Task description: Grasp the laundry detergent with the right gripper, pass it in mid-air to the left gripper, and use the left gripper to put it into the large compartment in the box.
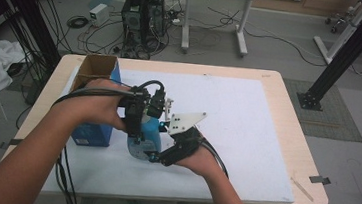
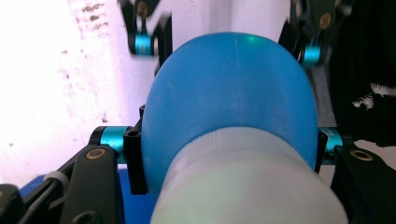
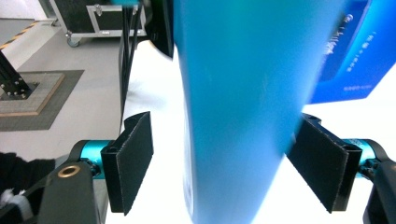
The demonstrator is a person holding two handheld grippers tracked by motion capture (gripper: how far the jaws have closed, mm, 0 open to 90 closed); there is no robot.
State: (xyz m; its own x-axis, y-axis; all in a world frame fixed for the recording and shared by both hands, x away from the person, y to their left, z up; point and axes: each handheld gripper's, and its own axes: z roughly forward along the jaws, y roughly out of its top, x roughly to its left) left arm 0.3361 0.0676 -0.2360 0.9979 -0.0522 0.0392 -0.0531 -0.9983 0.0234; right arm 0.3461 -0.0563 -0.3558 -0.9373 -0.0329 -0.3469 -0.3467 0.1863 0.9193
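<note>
A blue bottle [image 1: 150,128] with a pale cap is held tilted above the white mat [image 1: 246,133], near the table's middle. My left gripper [image 1: 138,128] comes from above and is shut on the bottle's rounded shoulder [image 2: 229,93], just behind the cap [image 2: 243,186]. My right gripper [image 1: 156,156] comes from the lower right. Its jaws stand open around the bottle's body [image 3: 233,107]. The left pad [image 3: 130,161] is clearly apart from the bottle, and the right pad [image 3: 322,161] lies close beside it. The right gripper [image 2: 224,44] also appears beyond the bottle in the left gripper view.
An open blue carton [image 1: 95,81] stands at the left of the mat, right beside my left hand; it also appears behind the bottle [image 3: 359,51]. Beyond the table are computer towers [image 1: 144,20], cables, a desk's legs [image 1: 214,22] and black frame posts [image 1: 344,52].
</note>
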